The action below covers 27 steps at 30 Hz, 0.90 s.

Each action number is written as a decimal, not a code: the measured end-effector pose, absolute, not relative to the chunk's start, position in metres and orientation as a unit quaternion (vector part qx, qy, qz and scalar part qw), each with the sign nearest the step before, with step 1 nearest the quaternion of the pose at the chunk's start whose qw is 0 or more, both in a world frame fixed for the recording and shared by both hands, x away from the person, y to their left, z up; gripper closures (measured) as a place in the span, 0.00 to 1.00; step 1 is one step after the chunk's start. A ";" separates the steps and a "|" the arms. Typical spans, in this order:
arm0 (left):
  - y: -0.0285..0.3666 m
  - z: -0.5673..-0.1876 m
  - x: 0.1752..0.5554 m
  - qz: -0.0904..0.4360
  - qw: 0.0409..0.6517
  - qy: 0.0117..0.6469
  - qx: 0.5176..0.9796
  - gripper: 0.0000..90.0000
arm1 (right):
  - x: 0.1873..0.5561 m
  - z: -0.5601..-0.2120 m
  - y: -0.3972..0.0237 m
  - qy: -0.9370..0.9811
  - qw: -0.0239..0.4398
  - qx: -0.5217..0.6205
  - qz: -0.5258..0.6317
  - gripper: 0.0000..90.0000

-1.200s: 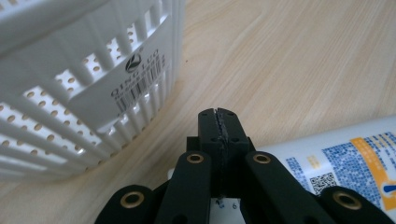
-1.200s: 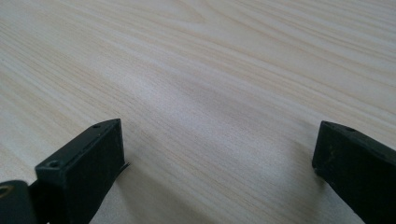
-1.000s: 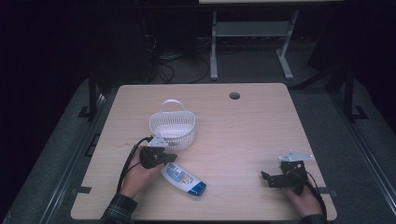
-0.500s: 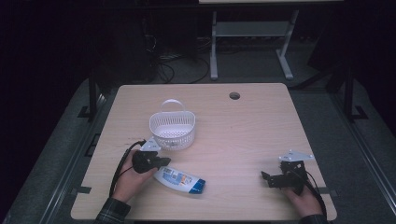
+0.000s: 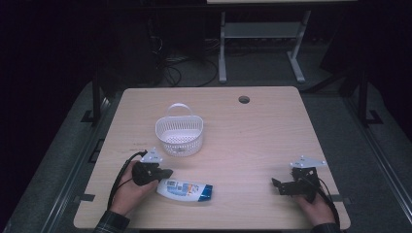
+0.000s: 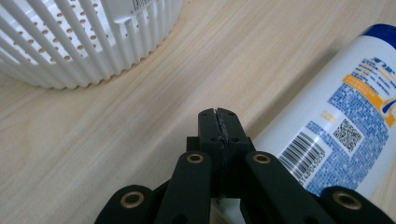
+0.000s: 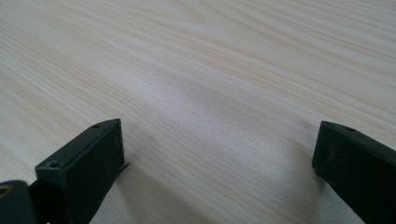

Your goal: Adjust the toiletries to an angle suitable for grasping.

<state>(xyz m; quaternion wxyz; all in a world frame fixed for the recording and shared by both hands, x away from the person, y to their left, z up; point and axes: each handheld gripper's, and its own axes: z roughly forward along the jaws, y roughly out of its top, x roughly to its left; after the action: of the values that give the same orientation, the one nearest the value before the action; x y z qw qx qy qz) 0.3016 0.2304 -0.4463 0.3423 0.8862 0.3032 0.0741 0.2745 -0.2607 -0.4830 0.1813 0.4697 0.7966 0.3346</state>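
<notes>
Resting low on the table (image 5: 252, 131), the left gripper (image 5: 165, 173) had its jaws pinched together on nothing, right beside the white end of the lying bottle (image 5: 185, 190), near the basket (image 5: 179, 135), while the right gripper (image 5: 277, 184) sat wide open, empty.

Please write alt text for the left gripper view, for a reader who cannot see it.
The left tool, its black jaws shut with nothing between them, rests low over a light wooden table. A white and blue bottle lies just to its right, and a white slotted basket stands at the upper left.
</notes>
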 end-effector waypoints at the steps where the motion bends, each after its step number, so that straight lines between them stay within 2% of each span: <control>1: 0.232 -0.446 0.300 0.072 0.343 0.305 0.885 1.00 | 0.274 -0.483 -0.261 0.797 0.181 0.470 0.335 0.02; 27: 0.245 -0.448 0.267 0.049 0.338 0.307 0.888 1.00 | 0.275 -0.483 -0.261 0.797 0.181 0.470 0.335 0.02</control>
<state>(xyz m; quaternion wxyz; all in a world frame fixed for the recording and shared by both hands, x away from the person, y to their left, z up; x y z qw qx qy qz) 0.2670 0.2451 -0.4482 0.3383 0.8883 0.3067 0.0491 0.2745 -0.2607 -0.4830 0.1814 0.4697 0.7966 0.3346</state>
